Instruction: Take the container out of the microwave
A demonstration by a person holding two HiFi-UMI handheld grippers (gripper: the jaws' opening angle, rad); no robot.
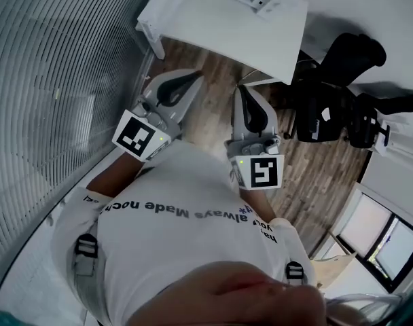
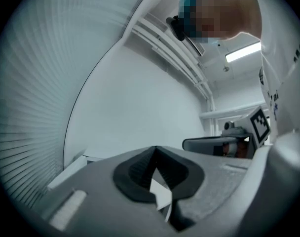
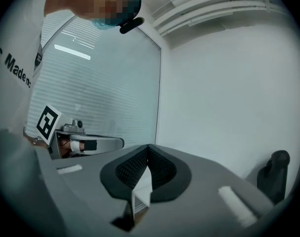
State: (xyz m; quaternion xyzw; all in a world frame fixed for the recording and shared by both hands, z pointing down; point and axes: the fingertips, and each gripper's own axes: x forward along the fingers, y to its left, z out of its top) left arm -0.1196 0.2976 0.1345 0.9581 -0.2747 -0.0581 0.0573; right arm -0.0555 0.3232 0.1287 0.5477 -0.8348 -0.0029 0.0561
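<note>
Holding both grippers level and close in front of a white shirt (image 1: 186, 209), the person is standing over a wooden floor (image 1: 315, 175). The left gripper (image 1: 193, 78) is showing clenched jaws, the dark pads meeting at the tips with nothing between them. Just beside it the right gripper (image 1: 245, 95) is doing the same, jaws pressed together and empty. Ahead of both sets of jaws a white worktop (image 1: 227, 26) is sitting, apart from the tips. Off to the left of the left jaws a glass wall with blinds (image 1: 57, 80) is curving past, and to the right of the right jaws a black chair (image 1: 349, 53) is standing. The container is showing in none of the views, so its place cannot be told.
</note>
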